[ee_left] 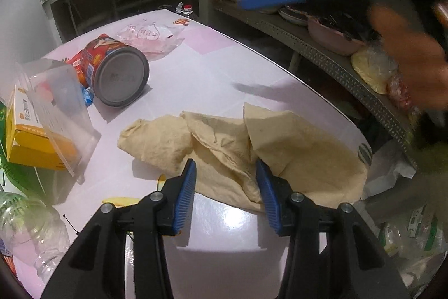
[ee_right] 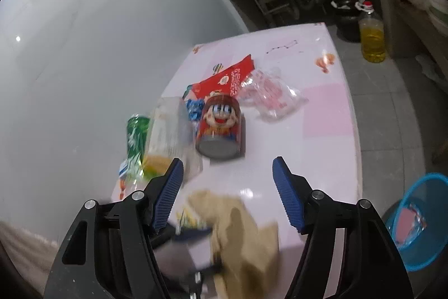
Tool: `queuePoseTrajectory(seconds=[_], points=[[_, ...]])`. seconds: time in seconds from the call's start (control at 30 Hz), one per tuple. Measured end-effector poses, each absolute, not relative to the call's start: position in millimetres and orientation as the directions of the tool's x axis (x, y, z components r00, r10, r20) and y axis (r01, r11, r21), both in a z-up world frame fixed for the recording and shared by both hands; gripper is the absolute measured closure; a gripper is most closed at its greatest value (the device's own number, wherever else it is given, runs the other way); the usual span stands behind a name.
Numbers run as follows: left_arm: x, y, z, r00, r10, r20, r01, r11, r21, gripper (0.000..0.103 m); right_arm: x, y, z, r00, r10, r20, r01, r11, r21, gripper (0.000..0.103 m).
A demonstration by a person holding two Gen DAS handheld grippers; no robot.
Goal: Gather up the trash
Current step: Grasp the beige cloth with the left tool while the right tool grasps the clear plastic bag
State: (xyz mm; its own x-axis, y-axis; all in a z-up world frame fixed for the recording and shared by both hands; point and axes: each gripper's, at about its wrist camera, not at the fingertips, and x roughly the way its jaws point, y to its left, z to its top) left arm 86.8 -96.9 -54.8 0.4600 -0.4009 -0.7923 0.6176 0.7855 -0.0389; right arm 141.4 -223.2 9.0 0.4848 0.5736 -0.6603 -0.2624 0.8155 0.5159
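Observation:
A crumpled tan paper (ee_left: 224, 142) lies on the pink table (ee_left: 212, 69) near its front edge. My left gripper (ee_left: 225, 167) hangs over the paper's near edge. Its blue pads stand apart on either side of a fold and do not pinch it. A red can with a cartoon face (ee_left: 117, 72) (ee_right: 219, 128) lies on its side further back. My right gripper (ee_right: 228, 161) is open above the table with nothing between its fingers; in the left wrist view it is a blur at the upper right. The tan paper (ee_right: 246, 229) shows blurred below it.
Left of the can lie a yellow box under clear plastic (ee_left: 30, 131), a green wrapper (ee_right: 135, 136) and a clear bottle (ee_left: 30, 231). Behind it are a red wrapper (ee_right: 226, 77) and a clear bag (ee_right: 268, 97). A blue bin (ee_right: 417, 220) stands on the floor at right.

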Motion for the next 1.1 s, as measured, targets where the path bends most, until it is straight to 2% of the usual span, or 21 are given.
queuePoseTrajectory(seconds=[0.17, 0.4, 0.67, 0.7, 0.73, 0.77, 0.83, 1.0, 1.03, 1.1], points=[[85, -92, -55, 0.471, -0.409, -0.782, 0.620, 0.784, -0.036, 0.074, 192, -215, 3, 0.488, 0.521, -0.700, -0.210, 0.849, 0.486, 0.039], [89, -83, -55, 0.477, -0.427, -0.768, 0.612, 0.788, -0.058, 0.090, 260, -210, -33, 0.469, 0.312, -0.826, -0.127, 0.950, 0.286, 0.037], [94, -75, -54, 0.459, -0.457, -0.762, 0.607, 0.787, -0.106, 0.095, 291, -219, -68, 0.383, 0.369, -0.847, -0.095, 0.928, 0.361, 0.036], [94, -75, -54, 0.458, -0.459, -0.762, 0.607, 0.787, -0.109, 0.095, 290, -217, -68, 0.387, 0.366, -0.846, -0.108, 0.930, 0.352, 0.038], [95, -74, -54, 0.457, -0.460, -0.761, 0.605, 0.788, -0.114, 0.096, 288, -214, -67, 0.385, 0.364, -0.848, -0.123, 0.931, 0.344, 0.046], [95, -74, -54, 0.456, -0.462, -0.761, 0.603, 0.789, -0.118, 0.096, 288, -213, -67, 0.380, 0.365, -0.850, -0.131, 0.931, 0.341, 0.049], [95, -73, -54, 0.453, -0.464, -0.761, 0.598, 0.792, -0.127, 0.097, 285, -211, -67, 0.375, 0.351, -0.858, -0.143, 0.937, 0.320, 0.065], [102, -65, -55, 0.437, -0.474, -0.764, 0.582, 0.797, -0.161, 0.098, 281, -212, -67, 0.378, 0.347, -0.858, -0.155, 0.938, 0.311, 0.087], [103, -65, -55, 0.437, -0.474, -0.765, 0.580, 0.798, -0.163, 0.099, 279, -213, -66, 0.384, 0.350, -0.854, -0.158, 0.937, 0.313, 0.096], [103, -64, -54, 0.437, -0.472, -0.766, 0.577, 0.800, -0.164, 0.099, 274, -216, -62, 0.397, 0.357, -0.846, -0.155, 0.934, 0.321, 0.098]])
